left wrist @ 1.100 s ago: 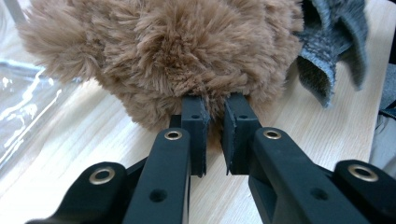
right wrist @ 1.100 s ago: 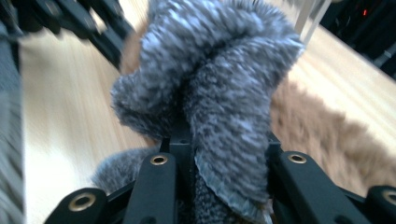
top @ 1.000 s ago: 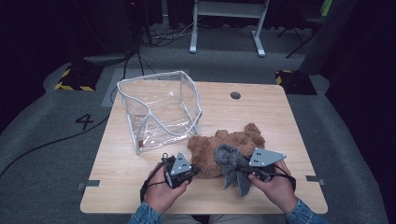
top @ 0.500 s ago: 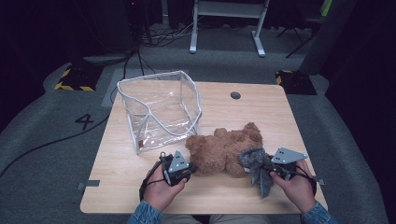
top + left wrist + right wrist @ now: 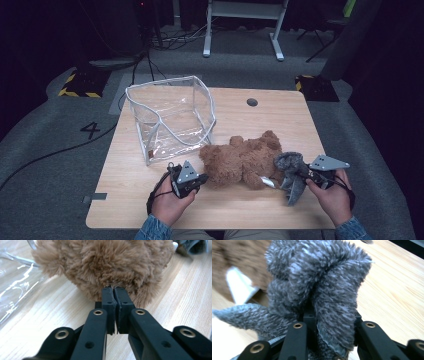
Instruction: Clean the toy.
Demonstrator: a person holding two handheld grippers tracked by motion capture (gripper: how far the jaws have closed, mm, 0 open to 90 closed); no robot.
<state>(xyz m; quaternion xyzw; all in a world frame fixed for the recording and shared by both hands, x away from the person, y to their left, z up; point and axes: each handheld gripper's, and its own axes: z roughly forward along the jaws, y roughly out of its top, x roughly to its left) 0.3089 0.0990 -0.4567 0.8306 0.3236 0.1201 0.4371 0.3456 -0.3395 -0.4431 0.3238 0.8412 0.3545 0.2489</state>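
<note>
The brown teddy bear (image 5: pixel 245 160) lies on the wooden table (image 5: pixel 240 210) between both hands. The left gripper (image 5: pixel 114 293) has just pinched closed, its jaws meeting on a tuft of the bear's fur. The right gripper (image 5: pixel 329 315) clamps a bunched grey fuzzy cloth (image 5: pixel 317 285) at the bear's other side. Behind stands a clear plastic bag (image 5: pixel 170 115), just beside the bear.

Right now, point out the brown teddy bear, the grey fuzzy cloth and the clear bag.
brown teddy bear (image 5: pixel 243 160), high view, belly.
grey fuzzy cloth (image 5: pixel 291 172), high view, bunched middle.
clear bag (image 5: pixel 200 82), high view, top rim.
</note>
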